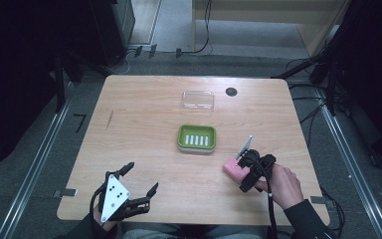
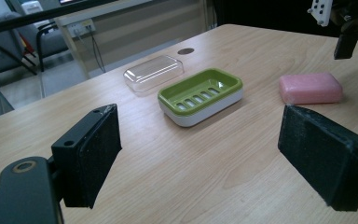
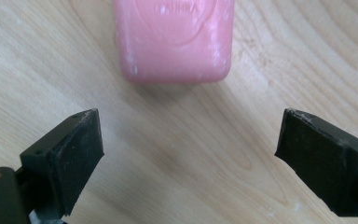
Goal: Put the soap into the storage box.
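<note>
A pink soap bar (image 1: 232, 169) lies flat on the wooden table (image 1: 144, 119), to the right of a green and white soap dish (image 1: 196, 138). My right gripper (image 1: 242, 172) hovers just above the bar, pointing down, jaws wide open. In the right gripper view the soap bar (image 3: 175, 39) sits just beyond the open right gripper (image 3: 189, 149), not between the pads. My left gripper (image 1: 142, 178) is open near the table's front left, holding nothing. The left gripper view looks past the open left gripper (image 2: 200, 154) at the dish (image 2: 200, 95) and the soap bar (image 2: 311, 87).
A clear plastic lid (image 1: 198, 100) lies behind the dish, toward the far edge, and appears as the lid (image 2: 154, 72) in the left gripper view. A black round grommet (image 1: 231, 91) sits beside it. Cables and metal rails run along the floor around the table.
</note>
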`<state>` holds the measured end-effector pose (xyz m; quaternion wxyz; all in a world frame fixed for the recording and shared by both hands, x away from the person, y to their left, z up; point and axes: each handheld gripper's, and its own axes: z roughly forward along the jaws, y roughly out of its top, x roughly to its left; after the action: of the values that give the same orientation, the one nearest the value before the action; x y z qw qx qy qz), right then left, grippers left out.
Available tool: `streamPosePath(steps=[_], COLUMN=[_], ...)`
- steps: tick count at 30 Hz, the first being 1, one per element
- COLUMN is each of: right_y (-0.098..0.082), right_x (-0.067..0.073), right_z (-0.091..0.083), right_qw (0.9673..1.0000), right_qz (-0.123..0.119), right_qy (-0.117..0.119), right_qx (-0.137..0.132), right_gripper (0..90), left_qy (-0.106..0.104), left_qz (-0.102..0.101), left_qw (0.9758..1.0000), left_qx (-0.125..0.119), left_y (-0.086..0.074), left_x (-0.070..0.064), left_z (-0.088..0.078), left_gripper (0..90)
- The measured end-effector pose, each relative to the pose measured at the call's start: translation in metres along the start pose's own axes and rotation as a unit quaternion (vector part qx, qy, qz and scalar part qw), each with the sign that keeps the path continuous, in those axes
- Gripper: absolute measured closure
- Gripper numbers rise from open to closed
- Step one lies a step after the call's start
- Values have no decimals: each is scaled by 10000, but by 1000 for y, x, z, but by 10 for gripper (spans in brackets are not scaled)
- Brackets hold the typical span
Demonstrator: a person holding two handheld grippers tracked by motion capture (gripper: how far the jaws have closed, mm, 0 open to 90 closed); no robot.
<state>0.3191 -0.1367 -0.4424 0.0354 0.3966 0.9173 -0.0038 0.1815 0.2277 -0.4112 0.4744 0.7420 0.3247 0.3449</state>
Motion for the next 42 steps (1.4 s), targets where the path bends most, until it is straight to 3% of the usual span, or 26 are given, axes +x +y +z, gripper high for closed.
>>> streamPosePath(steps=[10,21,33,42], right_y=[15,29,49,55], right_x=[0,-1,2,4], right_z=[-2,5,14,17], right_qw=[10000,9997,9997,9994], right_qz=[-59,-110,-191,-291], right_qy=[3,215,166,183], right_qx=[-40,20,22,-78], right_gripper=[63,18,0,143], left_qy=[-5,1,6,9], left_qz=[-5,-18,-25,-30], left_qw=[10000,10000,10000,10000], left_qx=[-14,-29,-33,-25], left_y=[0,0,0,0], left_x=[0,0,0,0], left_z=[0,0,0,-1], left_gripper=[137,137,136,137])
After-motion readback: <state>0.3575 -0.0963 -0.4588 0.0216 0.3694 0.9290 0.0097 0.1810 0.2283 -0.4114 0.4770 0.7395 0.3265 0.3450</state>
